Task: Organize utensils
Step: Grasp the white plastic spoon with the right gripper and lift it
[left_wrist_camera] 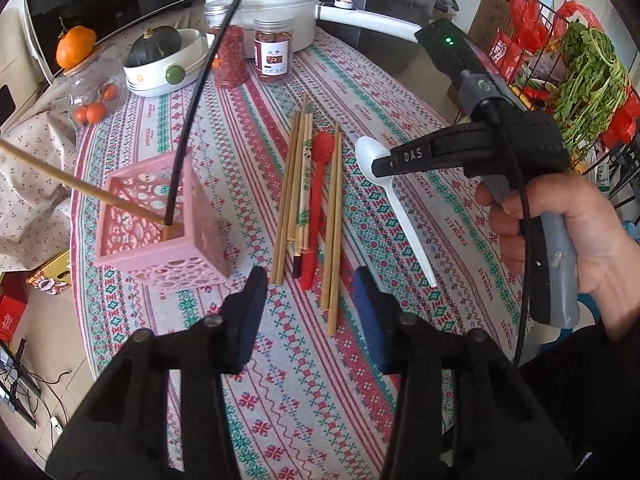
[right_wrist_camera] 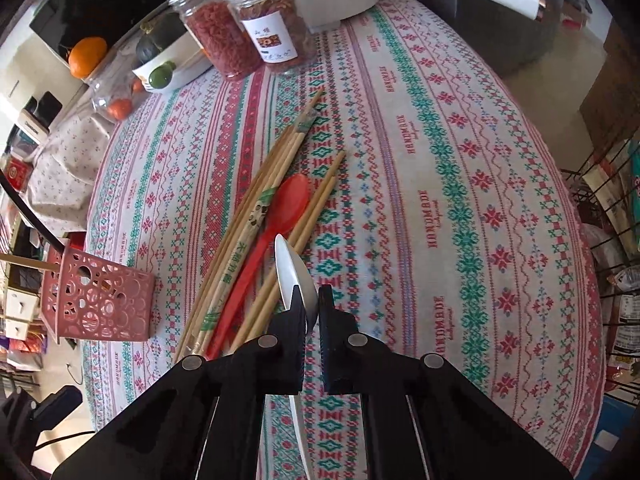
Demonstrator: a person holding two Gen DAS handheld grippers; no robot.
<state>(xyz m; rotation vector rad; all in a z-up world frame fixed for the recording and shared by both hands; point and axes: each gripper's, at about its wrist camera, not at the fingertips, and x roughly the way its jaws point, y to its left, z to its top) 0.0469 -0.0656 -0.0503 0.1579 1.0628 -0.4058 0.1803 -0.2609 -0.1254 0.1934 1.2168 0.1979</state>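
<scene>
A pink perforated holder [left_wrist_camera: 160, 224] stands on the patterned tablecloth at the left, with one wooden chopstick [left_wrist_camera: 80, 188] and one black chopstick [left_wrist_camera: 200, 92] in it. It also shows in the right wrist view [right_wrist_camera: 96, 300]. Several wooden chopsticks [left_wrist_camera: 288, 200] and a red spoon [left_wrist_camera: 316, 208] lie in the middle. My right gripper [right_wrist_camera: 310, 304] is shut on the bowl of a white plastic spoon [right_wrist_camera: 294, 276], also seen in the left wrist view [left_wrist_camera: 396, 208]. My left gripper [left_wrist_camera: 310, 300] is open and empty above the chopsticks' near ends.
At the back stand a white pot [left_wrist_camera: 272, 4], two jars of red food [left_wrist_camera: 272, 52], a bowl with a dark squash [left_wrist_camera: 160, 60] and a jar of oranges [left_wrist_camera: 92, 92]. A wire rack with greens [left_wrist_camera: 588, 76] is at the right. The table edge [left_wrist_camera: 80, 280] drops off left.
</scene>
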